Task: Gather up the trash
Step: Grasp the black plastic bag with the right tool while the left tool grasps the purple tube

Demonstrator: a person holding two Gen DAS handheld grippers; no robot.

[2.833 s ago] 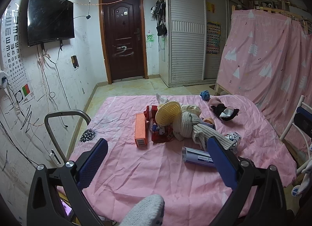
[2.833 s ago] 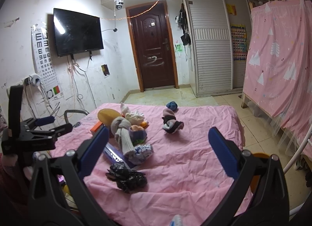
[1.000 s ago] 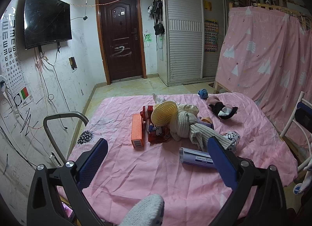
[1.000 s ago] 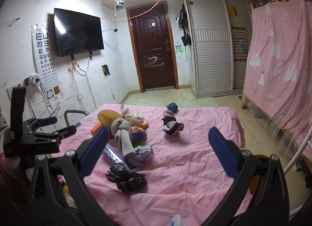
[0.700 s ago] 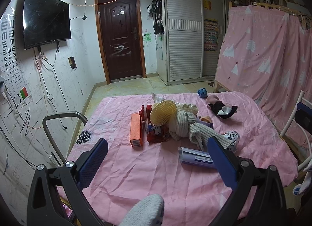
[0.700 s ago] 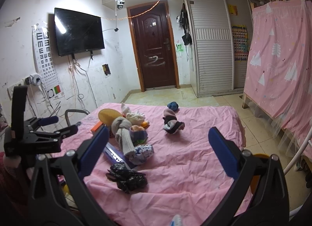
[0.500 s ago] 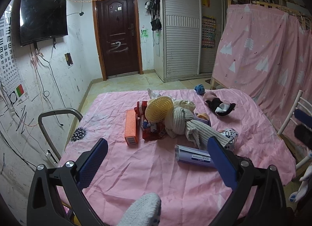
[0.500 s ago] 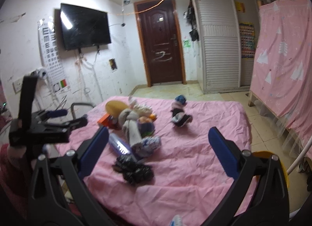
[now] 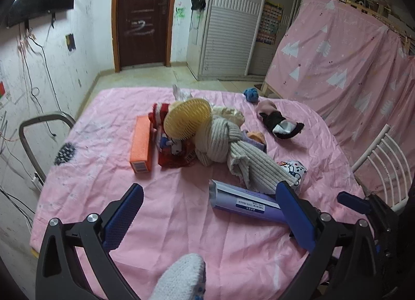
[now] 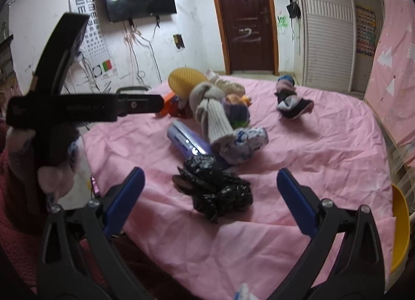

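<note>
A crumpled black plastic bag (image 10: 214, 187) lies on the pink-covered table (image 10: 324, 160), just ahead of my open, empty right gripper (image 10: 210, 196). Behind it lie a purple tube box (image 10: 189, 143), a printed white wrapper (image 10: 246, 142) and a knotted beige knit scarf (image 10: 210, 108). In the left wrist view my left gripper (image 9: 207, 212) is open and empty above the near table edge, with the purple tube box (image 9: 246, 204) by its right finger. An orange box (image 9: 141, 143), a red snack packet (image 9: 176, 153) and a yellow fan (image 9: 186, 117) lie farther back.
Dark and pink socks (image 9: 278, 121) and a blue ball of cloth (image 9: 251, 94) lie at the far right of the table. A metal chair frame (image 9: 39, 129) stands at the left, a white rack (image 9: 384, 155) at the right. A yellow bin (image 10: 400, 225) sits beside the table's right edge.
Both grippers have moved forward and tilted down toward the table. The black bag now sits close between the right gripper's fingers. The left gripper's body now fills the left of the right wrist view.
</note>
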